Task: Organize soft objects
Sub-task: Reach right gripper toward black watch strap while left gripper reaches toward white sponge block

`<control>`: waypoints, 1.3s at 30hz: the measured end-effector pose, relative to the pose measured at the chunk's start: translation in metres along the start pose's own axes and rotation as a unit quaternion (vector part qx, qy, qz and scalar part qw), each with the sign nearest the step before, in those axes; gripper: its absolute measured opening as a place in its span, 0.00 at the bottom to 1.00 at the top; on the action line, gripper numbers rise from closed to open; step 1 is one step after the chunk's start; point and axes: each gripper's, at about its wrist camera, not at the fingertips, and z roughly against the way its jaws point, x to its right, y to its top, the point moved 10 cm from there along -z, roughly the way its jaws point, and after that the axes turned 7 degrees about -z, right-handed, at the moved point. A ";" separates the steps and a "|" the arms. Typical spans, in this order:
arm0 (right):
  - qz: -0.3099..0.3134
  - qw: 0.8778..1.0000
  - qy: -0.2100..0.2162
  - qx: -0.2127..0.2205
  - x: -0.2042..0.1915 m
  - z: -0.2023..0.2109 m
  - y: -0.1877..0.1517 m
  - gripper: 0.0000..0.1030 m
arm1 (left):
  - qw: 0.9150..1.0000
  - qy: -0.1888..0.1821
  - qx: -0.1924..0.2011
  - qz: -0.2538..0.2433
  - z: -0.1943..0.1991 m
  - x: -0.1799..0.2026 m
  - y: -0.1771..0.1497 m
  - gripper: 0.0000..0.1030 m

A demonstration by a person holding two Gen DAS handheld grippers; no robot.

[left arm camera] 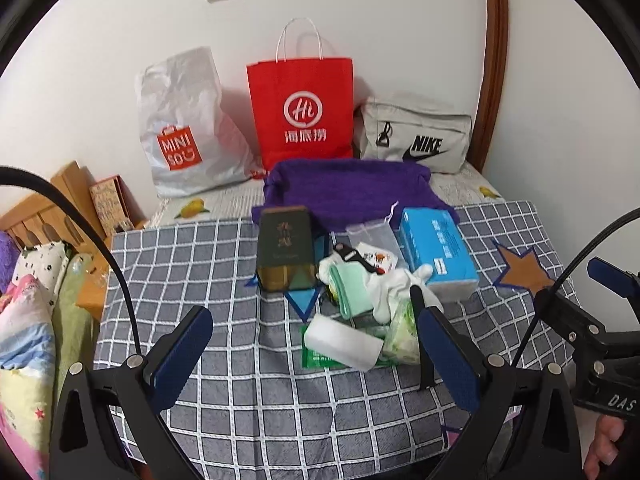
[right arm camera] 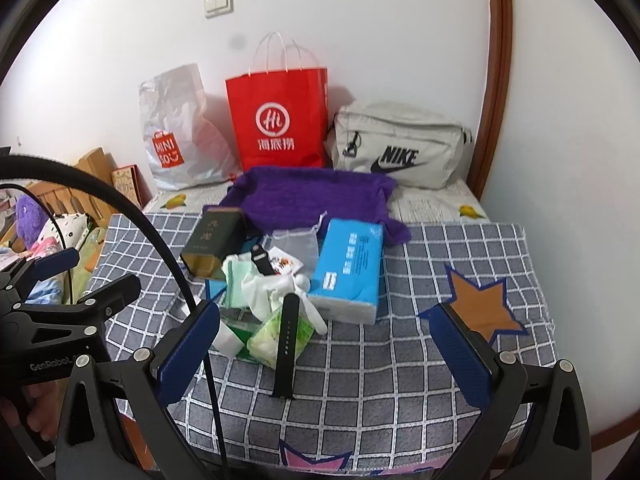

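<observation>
Left gripper (left arm camera: 316, 354): held above the near part of the checked cloth (left arm camera: 240, 380), fingers spread wide, nothing between them.
Right gripper (right arm camera: 326, 344): also held over the cloth, fingers wide apart, holding nothing.
Pile: all loose items lie together in one heap at the middle of the checked cloth; nothing appears sorted out of it.
Soft items in the pile: a mint green cloth (left arm camera: 348, 292), a white sock (left arm camera: 394, 286), a green tissue pack (right arm camera: 280, 330) and a white sponge block (left arm camera: 344, 342), overlapping one another.
Tissue box (right arm camera: 350, 268): blue, lying flat at the right edge of the heap, touching the white sock.
Purple towel (left arm camera: 348, 192): spread behind the heap, partly under the dark green tin (left arm camera: 285, 254) and the tissue box.
Hard items mixed in: the dark green tin on its side, a black strap (right arm camera: 286, 344) lying across the green tissue pack, a clear pouch (right arm camera: 296, 242).
Containers: a white plastic bag (left arm camera: 184, 128), a red paper bag (left arm camera: 302, 108) and a grey sports bag (left arm camera: 416, 136) stand against the wall, well apart from the heap; their contents cannot be seen.
Progress, judged: at or near the start; no soft item looks separated or put away.
Remaining, judged: picking each soft item from the heap, freeing those under the strap, and grouping them.
</observation>
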 end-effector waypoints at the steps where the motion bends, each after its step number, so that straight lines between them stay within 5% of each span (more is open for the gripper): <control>1: -0.002 1.000 -0.003 -0.005 0.002 -0.003 -0.002 1.00 | 1.000 0.001 -0.005 0.000 -0.003 0.000 -0.003 1.00; 25: -0.001 0.998 -0.014 -0.061 0.005 -0.044 -0.025 1.00 | 0.999 -0.007 -0.045 -0.006 -0.032 0.001 -0.018 1.00; 39: 0.004 0.995 -0.001 -0.098 0.007 -0.093 -0.050 1.00 | 0.996 -0.025 -0.089 -0.016 -0.097 0.002 -0.044 1.00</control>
